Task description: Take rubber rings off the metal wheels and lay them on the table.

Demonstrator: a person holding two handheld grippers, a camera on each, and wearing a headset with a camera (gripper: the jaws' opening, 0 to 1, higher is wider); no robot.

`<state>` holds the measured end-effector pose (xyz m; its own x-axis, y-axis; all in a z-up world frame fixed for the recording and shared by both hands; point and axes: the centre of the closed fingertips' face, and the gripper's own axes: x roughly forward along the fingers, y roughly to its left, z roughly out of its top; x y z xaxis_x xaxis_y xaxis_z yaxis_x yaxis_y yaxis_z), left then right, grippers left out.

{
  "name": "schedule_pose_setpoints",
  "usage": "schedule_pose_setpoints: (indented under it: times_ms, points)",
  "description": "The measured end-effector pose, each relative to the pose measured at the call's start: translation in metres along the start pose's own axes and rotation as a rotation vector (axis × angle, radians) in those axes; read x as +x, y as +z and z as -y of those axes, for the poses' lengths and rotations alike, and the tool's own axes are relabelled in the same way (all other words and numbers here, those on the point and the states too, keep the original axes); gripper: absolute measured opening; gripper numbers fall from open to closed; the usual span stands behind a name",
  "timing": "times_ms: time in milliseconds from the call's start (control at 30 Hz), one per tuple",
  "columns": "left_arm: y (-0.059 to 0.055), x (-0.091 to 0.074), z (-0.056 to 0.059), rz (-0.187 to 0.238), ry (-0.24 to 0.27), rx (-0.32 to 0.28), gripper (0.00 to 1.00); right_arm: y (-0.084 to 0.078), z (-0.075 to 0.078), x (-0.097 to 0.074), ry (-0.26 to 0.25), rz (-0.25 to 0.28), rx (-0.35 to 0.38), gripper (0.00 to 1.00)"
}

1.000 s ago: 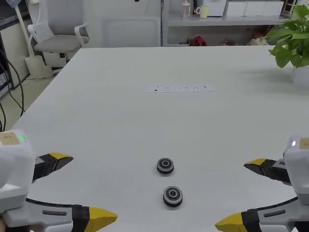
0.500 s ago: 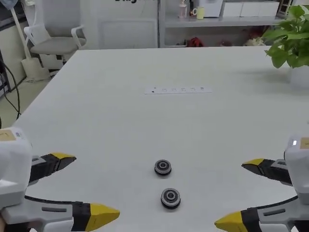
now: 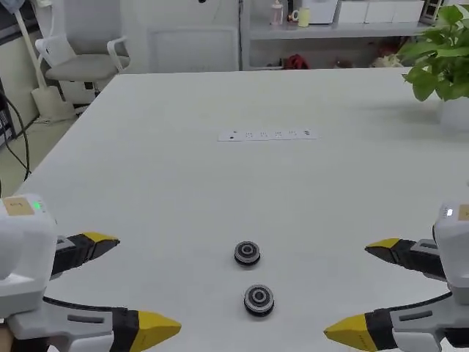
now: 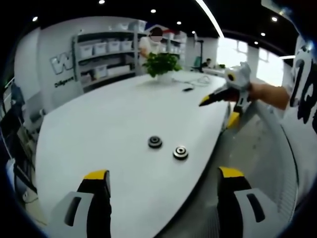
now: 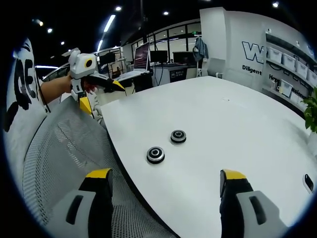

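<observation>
Two small metal wheels with black rubber rings lie flat on the white table. The far wheel (image 3: 247,253) (image 4: 155,142) (image 5: 178,136) sits just behind the near wheel (image 3: 259,299) (image 4: 180,152) (image 5: 155,154). My left gripper (image 3: 132,282) (image 4: 163,181) stands open at the table's near left edge, nothing between its yellow-tipped jaws. At the near right, my right gripper (image 3: 363,290) (image 5: 163,181) is open too and holds nothing. Both point toward the wheels from either side, well apart from them. Each gripper view also catches the opposite gripper: the right gripper (image 4: 225,99) and the left gripper (image 5: 96,87).
A flush socket strip (image 3: 267,135) lies mid-table beyond the wheels. A potted plant (image 3: 442,62) stands at the far right corner. Off the far left corner is an office chair (image 3: 80,55); shelves (image 3: 330,29) line the back wall. Bare tabletop surrounds the wheels.
The head camera has shifted slightly, so the wheels sit a little lower left in view. Both grippers stay open in about the same places; the wheels have not moved.
</observation>
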<state>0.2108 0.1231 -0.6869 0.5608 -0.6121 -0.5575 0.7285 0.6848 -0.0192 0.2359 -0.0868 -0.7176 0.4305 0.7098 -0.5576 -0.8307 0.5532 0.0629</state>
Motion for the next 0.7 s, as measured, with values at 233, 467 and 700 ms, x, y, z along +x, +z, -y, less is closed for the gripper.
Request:
schedule_pose_setpoints:
  times_ms: [233,467,700]
  points:
    - [0.001,0.003,-0.002,-0.005,-0.007,0.014,0.89,0.008,0.000,0.004,0.014,0.012,-0.019,0.84]
    - [0.005,0.009,-0.004,0.001,-0.021,0.025,0.88,0.010,-0.003,0.012,0.043,0.006,-0.045,0.84]
    - [0.012,0.019,-0.007,0.000,-0.031,0.063,0.88,0.010,0.000,0.020,0.058,-0.004,-0.073,0.84]
